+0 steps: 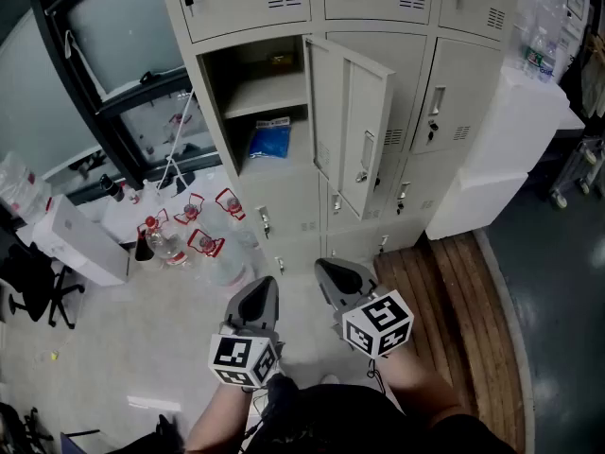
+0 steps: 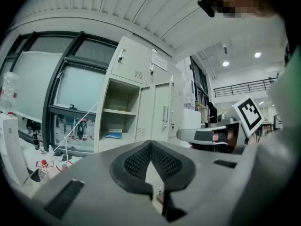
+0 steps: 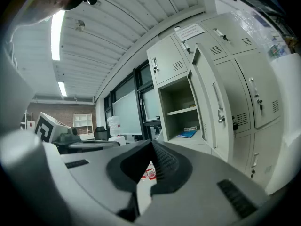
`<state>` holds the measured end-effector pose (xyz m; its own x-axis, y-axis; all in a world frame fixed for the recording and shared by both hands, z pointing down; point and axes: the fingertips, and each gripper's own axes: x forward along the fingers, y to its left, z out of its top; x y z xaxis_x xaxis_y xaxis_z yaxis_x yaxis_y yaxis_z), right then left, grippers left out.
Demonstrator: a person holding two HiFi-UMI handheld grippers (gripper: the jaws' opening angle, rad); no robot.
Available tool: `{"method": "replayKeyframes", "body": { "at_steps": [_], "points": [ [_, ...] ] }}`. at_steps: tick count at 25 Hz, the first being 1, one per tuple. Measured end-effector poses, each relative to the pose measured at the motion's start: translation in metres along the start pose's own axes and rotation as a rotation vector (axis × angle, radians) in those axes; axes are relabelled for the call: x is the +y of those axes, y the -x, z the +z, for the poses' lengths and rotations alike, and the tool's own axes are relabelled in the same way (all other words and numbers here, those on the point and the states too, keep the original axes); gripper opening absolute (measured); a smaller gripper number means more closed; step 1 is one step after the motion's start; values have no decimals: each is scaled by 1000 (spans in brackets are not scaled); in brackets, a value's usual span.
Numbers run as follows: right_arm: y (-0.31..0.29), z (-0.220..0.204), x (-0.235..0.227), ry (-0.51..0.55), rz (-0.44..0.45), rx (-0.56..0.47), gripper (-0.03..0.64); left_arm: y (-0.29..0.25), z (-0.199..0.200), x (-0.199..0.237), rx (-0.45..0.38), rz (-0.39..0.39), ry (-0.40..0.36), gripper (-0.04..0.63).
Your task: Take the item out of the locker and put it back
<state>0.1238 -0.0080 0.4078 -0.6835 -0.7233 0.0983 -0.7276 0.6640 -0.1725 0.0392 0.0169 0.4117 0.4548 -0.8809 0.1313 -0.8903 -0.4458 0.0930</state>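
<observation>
So my left gripper and right gripper are both pinched shut on nothing, and the blue bag sits well ahead on the open locker's lower shelf, more in line with the left.

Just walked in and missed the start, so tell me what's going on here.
A person stands facing an open locker, a gripper in each hand. The left gripper and right gripper are both shut, empty and held low, short of it. The door is swung wide and the blue packet lies inside, untouched.
</observation>
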Motion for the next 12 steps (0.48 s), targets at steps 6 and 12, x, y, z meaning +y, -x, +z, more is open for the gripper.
{"method": "replayKeyframes", "body": {
  "at_steps": [6, 12],
  "points": [
    [1, 3, -2, -14, 5, -23, 0, -1, -1, -2, 1, -7, -2, 5],
    [-1, 3, -1, -14, 9, -29, 0, -1, -3, -1, 7, -7, -1, 5]
  ]
}}
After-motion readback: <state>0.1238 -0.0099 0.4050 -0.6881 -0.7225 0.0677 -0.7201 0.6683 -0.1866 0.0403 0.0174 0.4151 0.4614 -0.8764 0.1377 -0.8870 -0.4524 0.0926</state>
